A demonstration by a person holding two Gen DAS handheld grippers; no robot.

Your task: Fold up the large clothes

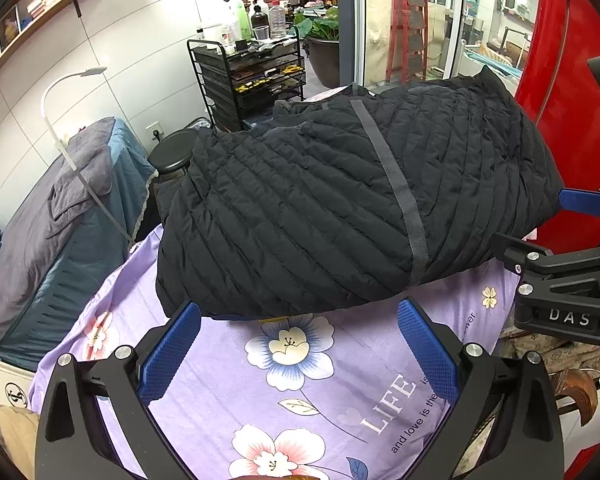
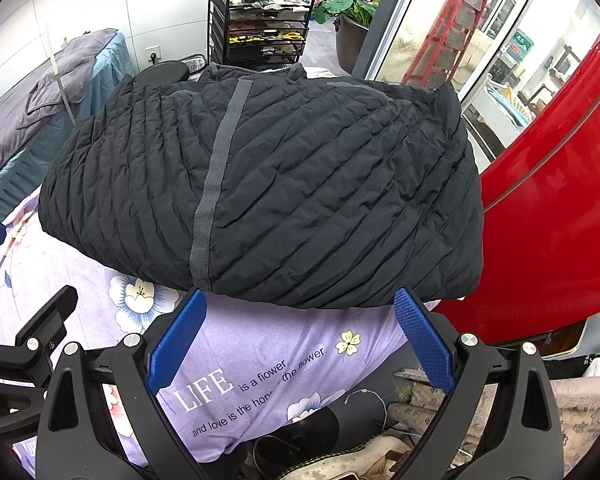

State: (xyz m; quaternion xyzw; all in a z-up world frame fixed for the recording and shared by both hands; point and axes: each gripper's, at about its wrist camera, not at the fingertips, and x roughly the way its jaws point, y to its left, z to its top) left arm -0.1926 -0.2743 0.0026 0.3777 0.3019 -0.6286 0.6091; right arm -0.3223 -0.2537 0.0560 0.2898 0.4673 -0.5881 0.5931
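A black quilted jacket (image 1: 340, 200) lies folded into a thick bundle on the purple flowered sheet (image 1: 300, 400), with a grey strap (image 1: 396, 184) running across its top. My left gripper (image 1: 298, 312) is open, its blue fingertips just short of the bundle's near edge, nothing between them. In the right wrist view the same jacket (image 2: 300, 184) fills the middle above the sheet (image 2: 260, 344). My right gripper (image 2: 300, 300) is open too, its blue tips at the jacket's near edge. The right gripper also shows at the right side of the left view (image 1: 580, 200).
A red curved panel (image 2: 560, 208) stands close on the right of the table. A bed with grey and blue covers (image 1: 60, 220) is at the left, with a round black stool (image 1: 172, 152) and a black wire cart (image 1: 252, 76) behind the jacket. Clutter lies below the table's near edge (image 2: 360, 440).
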